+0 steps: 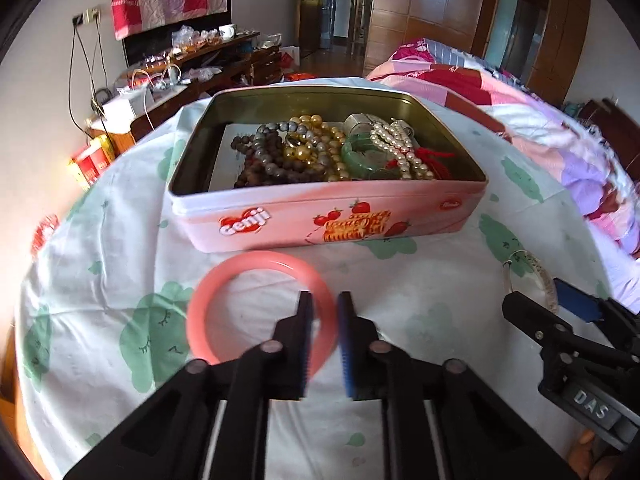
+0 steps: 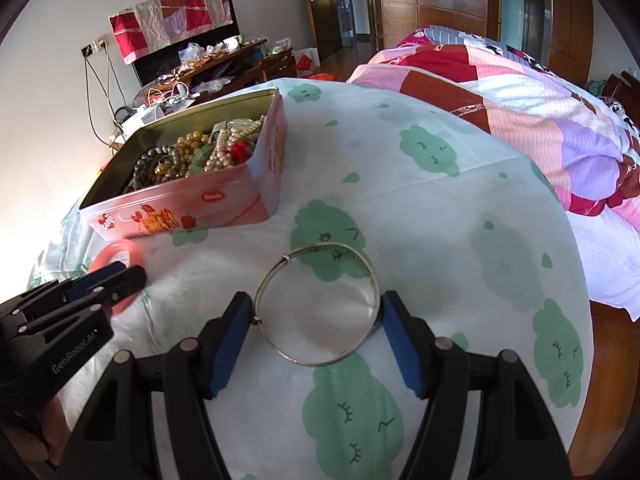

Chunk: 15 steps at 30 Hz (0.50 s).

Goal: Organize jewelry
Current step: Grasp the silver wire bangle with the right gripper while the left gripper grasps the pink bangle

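Note:
A pink tin (image 1: 280, 216) holds several bead strings, pearls and a green bangle (image 1: 362, 156); it also shows in the right wrist view (image 2: 192, 208). A pink bangle (image 1: 212, 292) lies on the cloth in front of it. My left gripper (image 1: 325, 304) straddles the bangle's right rim, jaws narrowly apart around it. In the right wrist view the pink bangle (image 2: 120, 250) sits under the left gripper (image 2: 120, 276). My right gripper (image 2: 316, 304) is open wide, its pads on either side of a thin silver bangle (image 2: 264, 280) that lies flat on the cloth. The right gripper also shows in the left wrist view (image 1: 552, 300).
A white cloth with green cloud prints (image 2: 440, 208) covers the round table. A bed with a pink and red quilt (image 2: 520, 92) lies to the right. A cluttered dark cabinet (image 1: 208, 60) stands behind by the wall.

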Each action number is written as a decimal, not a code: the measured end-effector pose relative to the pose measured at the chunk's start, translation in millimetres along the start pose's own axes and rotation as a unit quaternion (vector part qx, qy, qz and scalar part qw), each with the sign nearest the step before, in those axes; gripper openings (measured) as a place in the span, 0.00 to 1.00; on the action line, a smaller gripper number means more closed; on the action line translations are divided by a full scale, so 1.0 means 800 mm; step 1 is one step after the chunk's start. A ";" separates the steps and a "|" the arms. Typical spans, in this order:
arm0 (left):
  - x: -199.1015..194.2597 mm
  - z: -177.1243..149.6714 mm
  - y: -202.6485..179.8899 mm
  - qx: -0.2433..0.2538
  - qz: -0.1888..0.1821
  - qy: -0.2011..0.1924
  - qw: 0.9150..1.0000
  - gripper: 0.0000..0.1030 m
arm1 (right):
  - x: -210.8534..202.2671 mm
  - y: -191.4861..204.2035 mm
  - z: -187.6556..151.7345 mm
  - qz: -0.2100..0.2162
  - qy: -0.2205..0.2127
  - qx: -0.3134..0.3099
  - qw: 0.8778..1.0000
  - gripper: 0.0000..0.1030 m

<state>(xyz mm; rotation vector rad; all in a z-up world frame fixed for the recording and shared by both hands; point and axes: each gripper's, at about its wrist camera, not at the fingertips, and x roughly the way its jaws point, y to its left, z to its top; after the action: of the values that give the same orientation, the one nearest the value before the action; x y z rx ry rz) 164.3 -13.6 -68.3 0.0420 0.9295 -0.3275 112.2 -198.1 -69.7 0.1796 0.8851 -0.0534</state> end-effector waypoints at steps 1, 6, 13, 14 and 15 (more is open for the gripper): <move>-0.002 -0.002 0.006 -0.008 -0.017 0.001 1.000 0.09 | 0.000 0.000 0.000 0.001 0.000 0.000 1.000 0.68; -0.014 -0.013 0.034 -0.038 -0.044 -0.002 0.998 0.09 | 0.000 0.000 0.000 -0.001 0.000 -0.001 1.000 0.68; -0.027 -0.019 0.038 -0.026 -0.032 -0.015 0.999 0.09 | 0.000 0.001 0.000 0.000 0.000 0.000 1.000 0.68; -0.028 -0.019 0.037 -0.024 -0.034 -0.017 0.999 0.09 | 0.000 0.001 0.000 0.001 -0.001 0.000 1.000 0.68; -0.030 -0.020 0.037 -0.022 -0.037 -0.020 0.999 0.09 | 0.000 0.001 0.000 0.001 -0.001 0.001 1.000 0.68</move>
<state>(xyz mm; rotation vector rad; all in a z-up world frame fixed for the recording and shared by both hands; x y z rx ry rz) 147.6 23.6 -61.9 -0.0390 0.8998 -0.3755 112.3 -197.2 -70.0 0.1820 0.8836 -0.0519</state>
